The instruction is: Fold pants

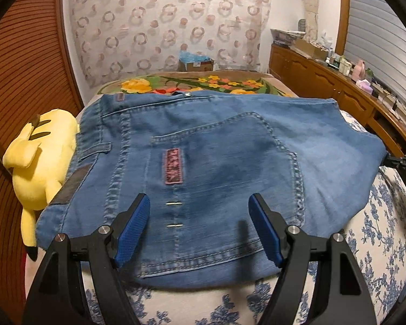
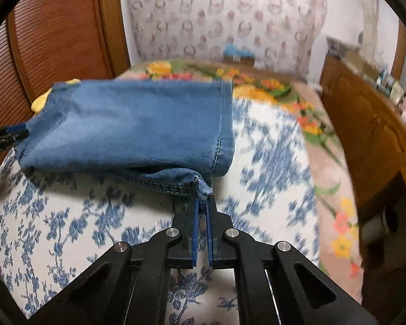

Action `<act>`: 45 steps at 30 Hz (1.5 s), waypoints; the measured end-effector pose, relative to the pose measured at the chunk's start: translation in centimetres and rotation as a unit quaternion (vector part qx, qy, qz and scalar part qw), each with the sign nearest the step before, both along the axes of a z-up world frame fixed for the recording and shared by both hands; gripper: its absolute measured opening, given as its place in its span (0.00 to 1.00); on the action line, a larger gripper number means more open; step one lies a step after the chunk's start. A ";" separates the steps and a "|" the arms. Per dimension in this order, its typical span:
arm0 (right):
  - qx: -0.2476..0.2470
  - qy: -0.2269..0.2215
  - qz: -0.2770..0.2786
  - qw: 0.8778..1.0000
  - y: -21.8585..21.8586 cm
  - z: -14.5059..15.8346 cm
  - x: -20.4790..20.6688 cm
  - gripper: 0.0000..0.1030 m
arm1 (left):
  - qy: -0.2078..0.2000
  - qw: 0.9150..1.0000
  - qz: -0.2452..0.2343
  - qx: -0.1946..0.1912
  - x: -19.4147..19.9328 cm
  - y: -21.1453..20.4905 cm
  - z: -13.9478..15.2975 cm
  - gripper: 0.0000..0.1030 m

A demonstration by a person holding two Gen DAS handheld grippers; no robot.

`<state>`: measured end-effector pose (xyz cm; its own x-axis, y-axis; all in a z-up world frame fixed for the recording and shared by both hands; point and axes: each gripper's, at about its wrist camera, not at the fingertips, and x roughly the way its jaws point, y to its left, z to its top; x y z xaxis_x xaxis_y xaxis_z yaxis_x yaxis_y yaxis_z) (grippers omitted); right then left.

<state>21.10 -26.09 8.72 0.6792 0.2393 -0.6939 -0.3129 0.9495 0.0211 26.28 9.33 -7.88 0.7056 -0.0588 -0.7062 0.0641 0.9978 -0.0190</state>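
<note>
On the floral bedspread [image 2: 67,230] the folded pants [image 1: 203,162] lie flat, left gripper [image 1: 199,227] spread wide and empty above them, right gripper [image 2: 202,203] pinching a hem corner, which may slip and spoil the fold.

Faded blue denim pants [image 1: 216,168], matt, lie on printed cotton-looking bed [image 1: 379,243] cloth; fingers [image 1: 134,230] carry textured blue pads.

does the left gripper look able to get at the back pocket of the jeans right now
Probably yes: the left gripper is open right above the back pocket of the jeans, with nothing in between.
</note>
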 end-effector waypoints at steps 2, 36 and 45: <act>0.021 0.003 -0.001 1.000 -0.3 -0.1 -0.3 0.06 | -0.001 1.000 0.005 0.001 -0.3 0.5 0.1 0.74; 0.073 0.046 -0.045 0.995 0.8 -2.1 3.8 0.48 | 0.027 0.989 0.142 0.015 -2.3 12.0 -3.1 0.74; 0.045 0.030 -0.038 0.998 2.0 -2.0 3.0 0.48 | 0.031 0.987 0.158 0.010 -2.6 12.9 -3.3 0.74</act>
